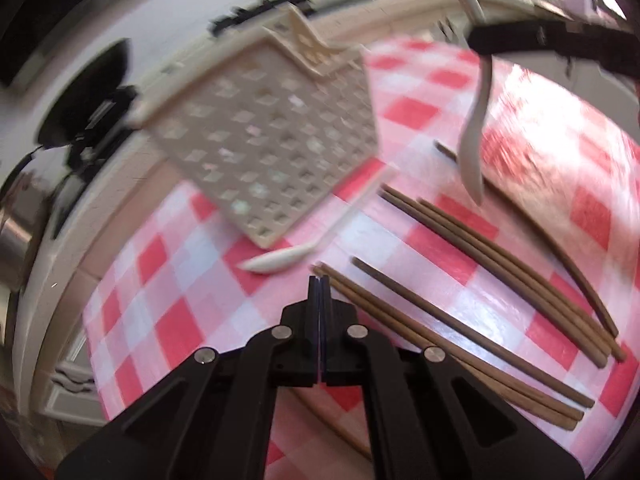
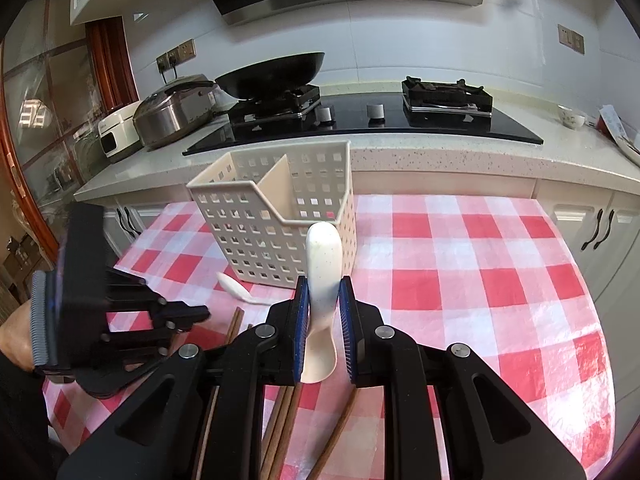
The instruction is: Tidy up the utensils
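Note:
My right gripper [image 2: 324, 312] is shut on a white spoon [image 2: 323, 256], handle pointing up toward the cream perforated basket [image 2: 256, 236]. In the left wrist view that spoon [image 1: 474, 148] hangs from the right gripper [image 1: 486, 46] at the top right. My left gripper [image 1: 319, 282] is shut, and I see nothing between its pads. It hovers just above the near tips of several brown chopsticks [image 1: 500, 264] lying on the checked cloth. A second white spoon [image 1: 276, 260] lies beside the basket [image 1: 272, 140]. In the right wrist view the left gripper [image 2: 202, 314] sits low left, near this spoon [image 2: 236, 290] and the chopsticks [image 2: 280, 420].
A red-and-white checked cloth [image 2: 480, 280] covers the table. Behind it runs a counter with a black hob [image 2: 360, 128], a wok [image 2: 272, 74], a steel cooker [image 2: 176, 112] and a small cup [image 2: 572, 116]. Cabinet doors [image 2: 596, 232] stand below.

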`<state>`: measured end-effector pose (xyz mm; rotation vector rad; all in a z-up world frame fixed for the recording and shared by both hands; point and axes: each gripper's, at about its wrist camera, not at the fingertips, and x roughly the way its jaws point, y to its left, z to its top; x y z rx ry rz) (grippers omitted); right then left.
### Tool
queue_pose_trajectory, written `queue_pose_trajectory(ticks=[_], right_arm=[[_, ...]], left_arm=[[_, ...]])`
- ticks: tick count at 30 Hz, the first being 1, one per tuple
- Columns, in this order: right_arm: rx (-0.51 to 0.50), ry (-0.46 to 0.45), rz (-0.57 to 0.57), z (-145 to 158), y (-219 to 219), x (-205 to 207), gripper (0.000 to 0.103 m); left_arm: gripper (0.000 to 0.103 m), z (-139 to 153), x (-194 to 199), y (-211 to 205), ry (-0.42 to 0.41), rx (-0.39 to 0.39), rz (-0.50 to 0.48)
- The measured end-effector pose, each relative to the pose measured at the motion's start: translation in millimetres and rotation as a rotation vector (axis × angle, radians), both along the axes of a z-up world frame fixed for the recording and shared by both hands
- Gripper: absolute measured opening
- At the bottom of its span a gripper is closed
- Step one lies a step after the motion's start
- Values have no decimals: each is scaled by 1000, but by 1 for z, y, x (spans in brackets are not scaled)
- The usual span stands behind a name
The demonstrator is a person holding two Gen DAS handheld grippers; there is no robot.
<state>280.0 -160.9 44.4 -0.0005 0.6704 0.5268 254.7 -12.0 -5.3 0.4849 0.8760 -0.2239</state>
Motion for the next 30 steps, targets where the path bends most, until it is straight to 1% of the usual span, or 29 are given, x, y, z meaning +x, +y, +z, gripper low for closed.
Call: queue_pose_trajectory(ticks=[1,2,4,5,7,9,12,13,15,16,17,19,21,24,26,27,30], right_arm=[[5,2,-1,1,0,0,17],[8,2,-2,2,0,0,17],[5,-3,0,3,0,-3,17],[4,-5,1,4,0,-4,17],[2,-8,-1,5,-1,-6,17],[1,-7,0,5,-1,-5,17],[-5,-3,6,4,1,-6,17],[-5,-3,7,3,1,-6,17],[-5,-1,5,3,2,-5,17],[-4,1,3,3,2,-5,17],[-5,2,3,2,2,-4,17],[-9,2,3,2,3,-4,17],[-10,2,0,2,2,-3,17],[-10,2,-6,2,0,-4,17],[-7,1,-5,3,-1,-5,17],[-5,-1,-5,3,-1,-6,17],[0,-4,0,5,0,-10,17]], left_arm=[[34,1,-1,2,3,-1,6],[50,1,-1,4,-2,0,4],[49,-3,1,5,19,12,-13],[49,-7,2,4,28,39,-25],[47,-17,8,5,35,101,-41],[44,-24,11,0,22,190,-55],[44,-35,16,-7,15,292,-98],[42,-39,17,-9,15,322,-106],[37,-46,25,-11,28,359,-98],[23,-48,28,-10,37,362,-91],[8,-50,32,-9,59,355,-82],[1,-52,36,-6,71,336,-70],[1,-49,36,-3,73,301,-42],[1,-41,28,3,74,206,-32],[1,-33,19,12,80,108,29],[0,-30,15,15,85,73,52],[0,-21,-1,31,113,-112,188]])
